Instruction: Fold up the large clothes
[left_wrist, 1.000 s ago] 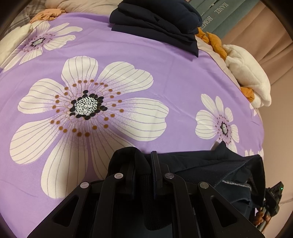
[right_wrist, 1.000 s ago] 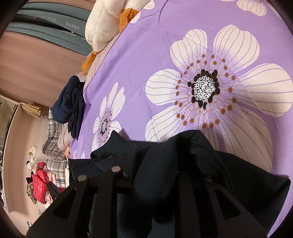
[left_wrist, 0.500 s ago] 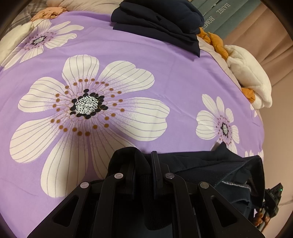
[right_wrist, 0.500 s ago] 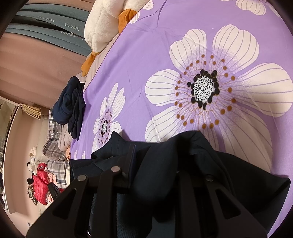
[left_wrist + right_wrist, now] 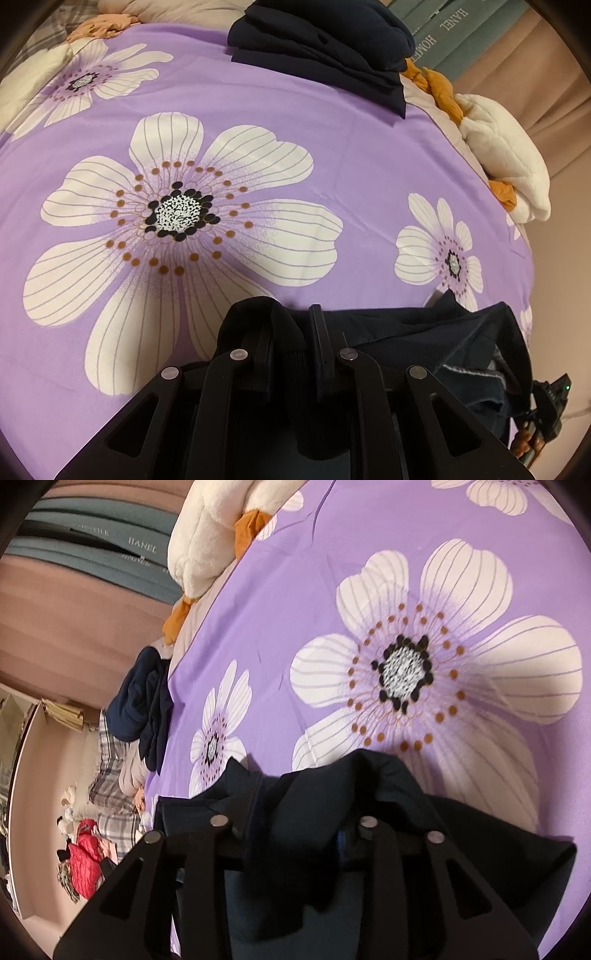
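Both grippers are clamped on the same dark navy garment: our left gripper [image 5: 295, 328] has its fingers nearly together with a bunched fold of the garment [image 5: 399, 328] pinched between them, and our right gripper [image 5: 295, 812] is buried in cloth so that we cannot see its fingertips, though the garment [image 5: 369, 812] drapes over and between its arms in a way that tells us it is held tight. The garment hangs low at the near edge of the purple flowered bedspread [image 5: 258, 103], stretched from one gripper to the other, with its loose end trailing off toward our right. Compared with a second ago very little has shifted: the big white flower [image 5: 181, 214] sits almost where it was in the left view and the grip looks the same, while in the right view the cloth has crept slightly up and the bedspread has slid a touch, so we judge that we are carrying the garment slowly forward over the bed rather than folding yet. That means the fold itself is not begun; the garment needs laying flat on the open purple area first. A stack of folded dark clothes [image 5: 325, 48] sits at the far edge of the bed, beside a white plush toy [image 5: 506, 158], well apart from our cloth, which suggests earlier pieces are done and this one is next. The risk we see is the bunched grip leaving wrinkles when we spread it
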`<state>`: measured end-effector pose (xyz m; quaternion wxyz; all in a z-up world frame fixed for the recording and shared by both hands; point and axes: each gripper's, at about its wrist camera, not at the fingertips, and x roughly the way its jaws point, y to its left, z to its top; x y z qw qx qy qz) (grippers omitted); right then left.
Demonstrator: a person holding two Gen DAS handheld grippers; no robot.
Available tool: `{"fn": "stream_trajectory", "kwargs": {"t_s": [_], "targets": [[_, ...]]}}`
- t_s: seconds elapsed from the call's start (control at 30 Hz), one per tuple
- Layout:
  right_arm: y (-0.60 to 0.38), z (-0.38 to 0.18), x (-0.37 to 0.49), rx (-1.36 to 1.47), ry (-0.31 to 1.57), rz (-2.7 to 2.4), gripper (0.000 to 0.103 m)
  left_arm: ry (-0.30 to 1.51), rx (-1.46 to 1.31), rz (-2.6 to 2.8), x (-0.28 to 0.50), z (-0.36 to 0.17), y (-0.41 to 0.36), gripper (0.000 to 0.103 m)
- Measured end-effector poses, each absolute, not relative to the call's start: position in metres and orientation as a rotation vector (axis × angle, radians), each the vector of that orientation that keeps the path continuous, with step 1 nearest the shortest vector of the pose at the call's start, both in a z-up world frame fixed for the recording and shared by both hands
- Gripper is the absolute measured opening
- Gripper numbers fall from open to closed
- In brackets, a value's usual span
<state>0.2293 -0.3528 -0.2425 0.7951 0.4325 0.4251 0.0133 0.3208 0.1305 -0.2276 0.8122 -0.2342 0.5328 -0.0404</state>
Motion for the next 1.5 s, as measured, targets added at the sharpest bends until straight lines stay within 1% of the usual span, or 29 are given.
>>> {"fn": "stream_trajectory", "kwargs": {"t_s": [0.2, 0.23, 0.27, 0.3, 0.33, 0.37, 0.4, 0.43, 0.47, 0.63, 0.8, 0.87, 0.97, 1.03, 1.13, 1.3, 1.5], "targets": [[-0.353, -0.242, 0.229, 0.928, 0.921, 0.024, 0.033, 1.142, -0.527, -0.076, 0.321, -0.224, 0.130, 0.016], [-0.354, -0.242, 0.231, 0.928, 0.921, 0.023, 0.033, 1.140, -0.532, -0.074, 0.320, -0.223, 0.132, 0.019], [-0.353, -0.242, 0.231, 0.929, 0.920, 0.023, 0.034, 1.137, -0.533, -0.070, 0.321, -0.222, 0.132, 0.023], [-0.353, -0.242, 0.231, 0.931, 0.920, 0.024, 0.034, 1.127, -0.534, -0.066, 0.320, -0.219, 0.134, 0.033], [-0.353, -0.242, 0.233, 0.934, 0.921, 0.024, 0.034, 1.119, -0.542, -0.069, 0.320, -0.218, 0.135, 0.040], [-0.353, -0.242, 0.233, 0.935, 0.921, 0.025, 0.034, 1.110, -0.550, -0.067, 0.320, -0.216, 0.138, 0.043], [-0.354, -0.242, 0.233, 0.935, 0.921, 0.025, 0.034, 1.104, -0.542, -0.056, 0.319, -0.214, 0.139, 0.052], [-0.354, -0.242, 0.233, 0.935, 0.922, 0.024, 0.034, 1.091, -0.513, -0.022, 0.319, -0.210, 0.141, 0.064], [-0.354, -0.242, 0.234, 0.936, 0.922, 0.023, 0.035, 1.079, -0.497, -0.002, 0.319, -0.208, 0.143, 0.067], [-0.356, -0.241, 0.236, 0.951, 0.917, 0.019, 0.036, 1.074, -0.509, 0.015, 0.320, -0.205, 0.157, 0.068], [-0.361, -0.240, 0.239, 1.002, 0.892, 0.013, 0.041, 1.066, -0.521, 0.038, 0.319, -0.203, 0.169, 0.068], [-0.363, -0.239, 0.240, 1.029, 0.875, 0.011, 0.047, 1.063, -0.520, 0.049, 0.317, -0.202, 0.174, 0.068], [-0.368, -0.236, 0.239, 1.069, 0.840, 0.005, 0.052, 1.059, -0.517, 0.058, 0.316, -0.200, 0.180, 0.068], [-0.373, -0.233, 0.237, 1.085, 0.816, -0.007, 0.054, 1.056, -0.504, 0.055, 0.311, -0.197, 0.184, 0.068], [-0.382, -0.225, 0.228, 1.098, 0.772, -0.032, 0.061, 1.057, -0.459, 0.045, 0.303, -0.195, 0.183, 0.068], [-0.399, -0.212, 0.204, 1.091, 0.743, -0.082, 0.061, 1.064, -0.402, -0.007, 0.283, -0.197, 0.182, 0.068], [-0.391, -0.210, 0.174, 0.959, 0.826, -0.084, 0.061, 1.098, -0.378, -0.090, 0.249, -0.208, 0.178, 0.068]]}}
